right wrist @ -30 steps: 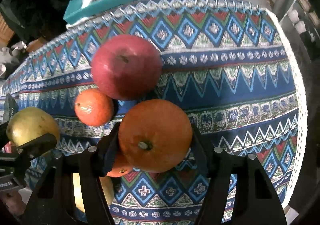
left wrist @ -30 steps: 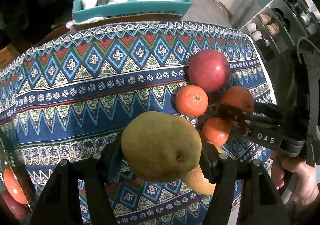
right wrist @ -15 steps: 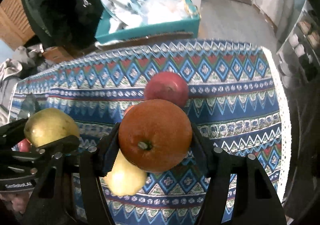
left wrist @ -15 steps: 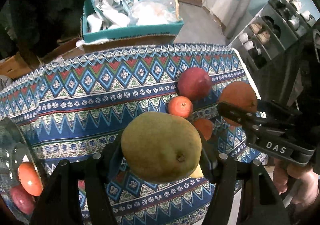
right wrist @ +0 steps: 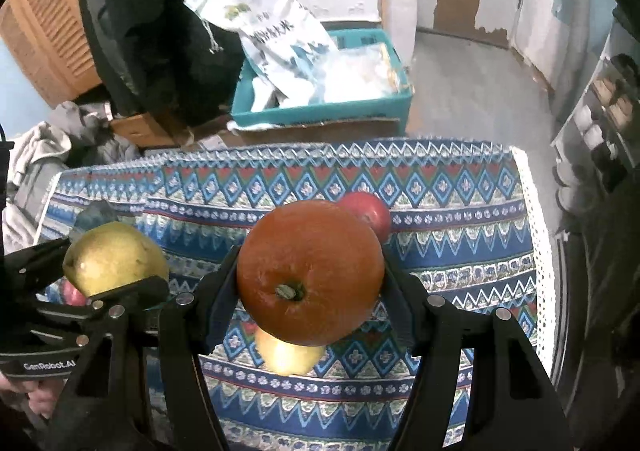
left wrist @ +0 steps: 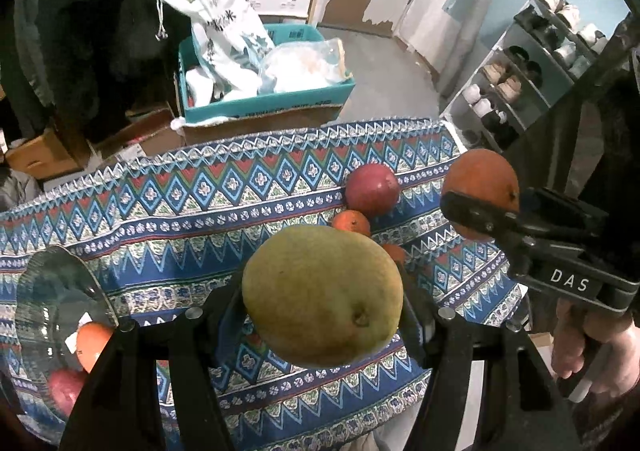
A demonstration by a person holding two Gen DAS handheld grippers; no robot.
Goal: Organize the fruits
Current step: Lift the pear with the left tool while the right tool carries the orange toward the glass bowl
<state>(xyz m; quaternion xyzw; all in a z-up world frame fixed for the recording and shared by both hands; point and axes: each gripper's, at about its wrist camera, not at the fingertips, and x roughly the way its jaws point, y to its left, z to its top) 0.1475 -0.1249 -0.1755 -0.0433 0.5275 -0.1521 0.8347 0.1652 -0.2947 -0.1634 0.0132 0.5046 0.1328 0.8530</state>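
Left wrist view shows the left hand-held gripper clamped on a green-yellow pear, now raised higher above the patterned surface than half a second ago, so the red apple and small tangerine at 1 o'clock look smaller. At 3 o'clock the right hand-held gripper grips a large orange, also lifted further from the cloth. A glass bowl at 8 o'clock holds an orange fruit and a red one, showing more fully than before.
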